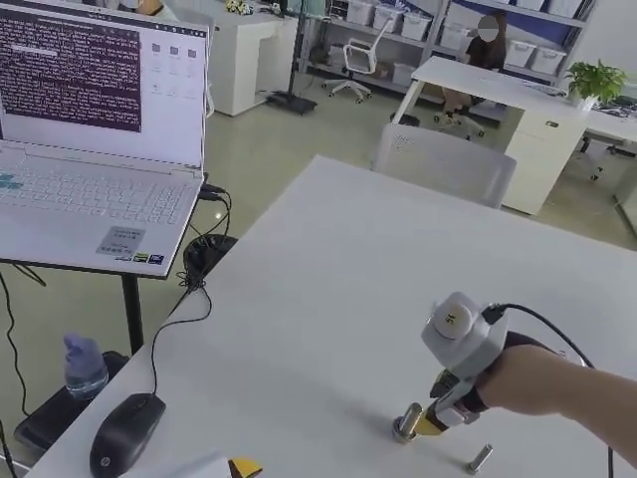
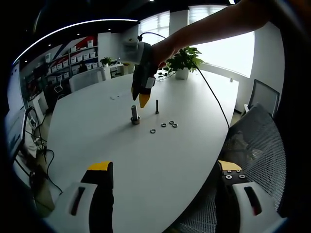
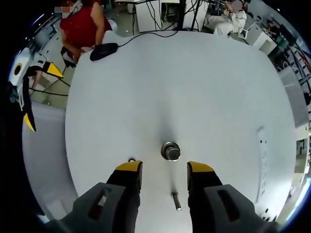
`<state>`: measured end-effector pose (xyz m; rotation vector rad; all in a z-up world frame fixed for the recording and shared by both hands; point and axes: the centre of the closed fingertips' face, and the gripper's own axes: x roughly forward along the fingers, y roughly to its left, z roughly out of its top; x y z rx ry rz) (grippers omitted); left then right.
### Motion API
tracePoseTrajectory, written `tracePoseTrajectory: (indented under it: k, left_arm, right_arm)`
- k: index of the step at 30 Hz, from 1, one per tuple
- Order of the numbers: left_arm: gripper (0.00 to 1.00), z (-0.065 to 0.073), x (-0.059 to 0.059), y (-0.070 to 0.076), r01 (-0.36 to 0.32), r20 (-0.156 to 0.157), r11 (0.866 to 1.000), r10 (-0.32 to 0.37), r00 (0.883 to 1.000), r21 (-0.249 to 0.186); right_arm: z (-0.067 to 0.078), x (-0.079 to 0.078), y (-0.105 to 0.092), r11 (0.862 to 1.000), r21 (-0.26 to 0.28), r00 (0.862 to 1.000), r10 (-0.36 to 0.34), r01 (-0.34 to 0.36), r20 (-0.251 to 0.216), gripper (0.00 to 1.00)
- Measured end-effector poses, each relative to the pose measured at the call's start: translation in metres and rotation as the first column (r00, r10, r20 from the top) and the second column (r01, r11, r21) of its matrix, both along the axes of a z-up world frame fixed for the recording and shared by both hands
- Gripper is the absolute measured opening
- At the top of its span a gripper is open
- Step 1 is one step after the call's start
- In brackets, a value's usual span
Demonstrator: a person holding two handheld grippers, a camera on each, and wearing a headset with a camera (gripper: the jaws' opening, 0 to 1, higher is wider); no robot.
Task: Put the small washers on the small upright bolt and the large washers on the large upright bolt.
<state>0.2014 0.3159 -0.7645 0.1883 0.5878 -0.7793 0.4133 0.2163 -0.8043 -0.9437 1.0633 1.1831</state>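
Note:
The large upright bolt (image 1: 406,423) (image 2: 134,115) (image 3: 170,151) stands on the white table (image 1: 338,299). My right gripper (image 1: 430,426) (image 2: 143,100) (image 3: 164,169) hangs just above and beside it, jaws open with nothing between them. The small upright bolt (image 1: 479,459) (image 2: 157,106) (image 3: 175,200) stands a little further along, below the gap of the right jaws. Several washers (image 2: 164,125) lie loose on the table near the bolts. My left gripper (image 2: 164,167) (image 3: 29,92) is held off the table's edge, open and empty; its yellow tip (image 1: 244,466) shows low in the head view.
A laptop (image 1: 90,149) sits on a stand to the left, with a mouse (image 1: 126,430) and a cable (image 1: 189,289) at the table's corner. A grey chair (image 1: 443,164) stands at the far side, a mesh chair (image 2: 257,141) by the left gripper.

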Motion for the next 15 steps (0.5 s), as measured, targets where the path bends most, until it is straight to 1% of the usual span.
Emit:
tracePoseTrajectory:
  k: [3,4,7,10,15]
  left_arm:
    - [0.87,0.000,0.003,0.002,0.007,0.005,1.000,-0.007,1.000,0.015]
    - [0.87,0.001,0.003,0.002,0.007,0.005,1.000,-0.007,1.000,0.015]
    - [0.87,0.001,0.005,0.002,0.009,0.004,1.000,-0.009,1.000,0.020]
    - [0.87,0.001,0.005,0.000,0.016,0.003,1.000,-0.016,1.000,0.018]
    - [0.86,0.000,0.005,-0.002,0.028,-0.001,0.999,-0.028,1.000,0.027]
  right_arm:
    - [0.001,-0.010,0.002,1.000,0.012,1.000,0.002,-0.002,-0.002,0.38]
    - [0.001,-0.010,0.002,1.000,0.013,1.000,0.001,-0.001,-0.004,0.38]
    - [0.000,-0.019,0.001,1.000,0.012,1.000,-0.004,0.004,-0.008,0.36]
    - [-0.001,-0.026,0.000,1.000,0.009,1.000,0.008,-0.008,-0.009,0.36]
    - [0.000,-0.037,0.002,1.000,0.028,1.000,0.008,-0.007,-0.022,0.36]
